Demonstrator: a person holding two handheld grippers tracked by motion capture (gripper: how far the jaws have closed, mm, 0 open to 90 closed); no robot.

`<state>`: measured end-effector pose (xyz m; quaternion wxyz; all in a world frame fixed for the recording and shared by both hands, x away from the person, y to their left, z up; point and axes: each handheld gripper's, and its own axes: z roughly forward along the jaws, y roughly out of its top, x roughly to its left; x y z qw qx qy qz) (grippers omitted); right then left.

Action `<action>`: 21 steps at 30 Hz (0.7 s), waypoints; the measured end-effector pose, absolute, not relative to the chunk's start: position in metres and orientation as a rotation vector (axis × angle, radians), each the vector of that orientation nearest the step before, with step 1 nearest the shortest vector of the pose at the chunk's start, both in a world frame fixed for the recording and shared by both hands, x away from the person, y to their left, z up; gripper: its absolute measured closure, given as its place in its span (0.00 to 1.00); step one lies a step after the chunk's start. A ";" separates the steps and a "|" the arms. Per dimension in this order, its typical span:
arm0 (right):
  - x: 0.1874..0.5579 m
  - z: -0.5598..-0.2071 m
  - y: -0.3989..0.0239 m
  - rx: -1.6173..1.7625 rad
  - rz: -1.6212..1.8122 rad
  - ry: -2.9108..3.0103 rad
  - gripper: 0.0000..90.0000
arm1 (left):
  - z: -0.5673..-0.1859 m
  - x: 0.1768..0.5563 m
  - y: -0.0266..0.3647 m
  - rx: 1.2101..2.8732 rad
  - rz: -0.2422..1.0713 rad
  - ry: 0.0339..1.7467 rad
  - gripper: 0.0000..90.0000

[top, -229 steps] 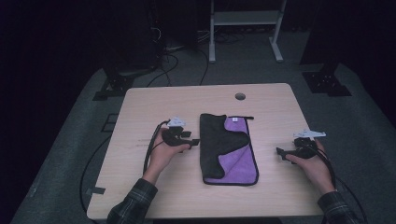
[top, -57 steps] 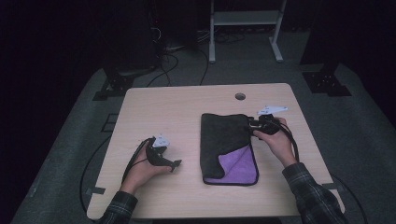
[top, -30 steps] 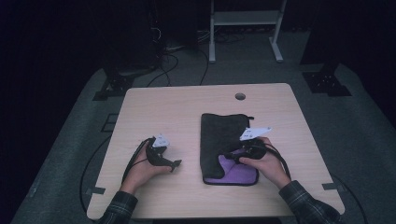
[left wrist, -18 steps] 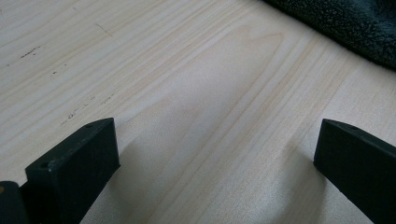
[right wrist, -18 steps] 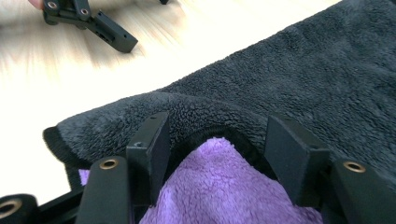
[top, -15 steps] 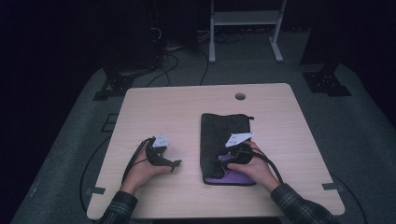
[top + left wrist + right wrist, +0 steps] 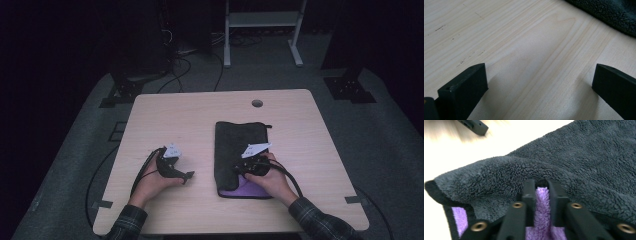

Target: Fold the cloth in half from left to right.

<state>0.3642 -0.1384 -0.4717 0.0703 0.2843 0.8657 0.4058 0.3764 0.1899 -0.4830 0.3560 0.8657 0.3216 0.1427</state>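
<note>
Your right gripper (image 7: 541, 192) dropped to the towel's (image 7: 235, 145) near edge, its jaws just closed, pinching it; your left gripper (image 7: 539, 82) stayed released on the table (image 7: 200, 120).

My table (image 7: 200, 120) is pale wood with a small round hole (image 7: 257, 103) near its far edge. Around it I see grey carpet (image 7: 70, 165), dim and shadowy. Beyond stands a white metal frame (image 7: 260, 20), with black cables (image 7: 185, 55) strewn across the floor and dark stand bases (image 7: 350, 87) either side.
</note>
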 end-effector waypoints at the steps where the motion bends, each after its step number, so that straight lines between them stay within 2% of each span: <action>1: 0.365 -0.471 -0.140 0.864 1.227 2.608 0.90 | -0.483 0.376 0.190 2.236 0.369 0.831 0.00; 11: 0.347 -0.448 -0.166 0.855 1.309 2.565 0.91 | -0.483 0.376 0.190 2.234 0.367 0.834 0.00; 21: 0.325 -0.441 -0.200 0.921 1.372 2.503 0.90 | -0.483 0.376 0.189 2.230 0.367 0.836 0.00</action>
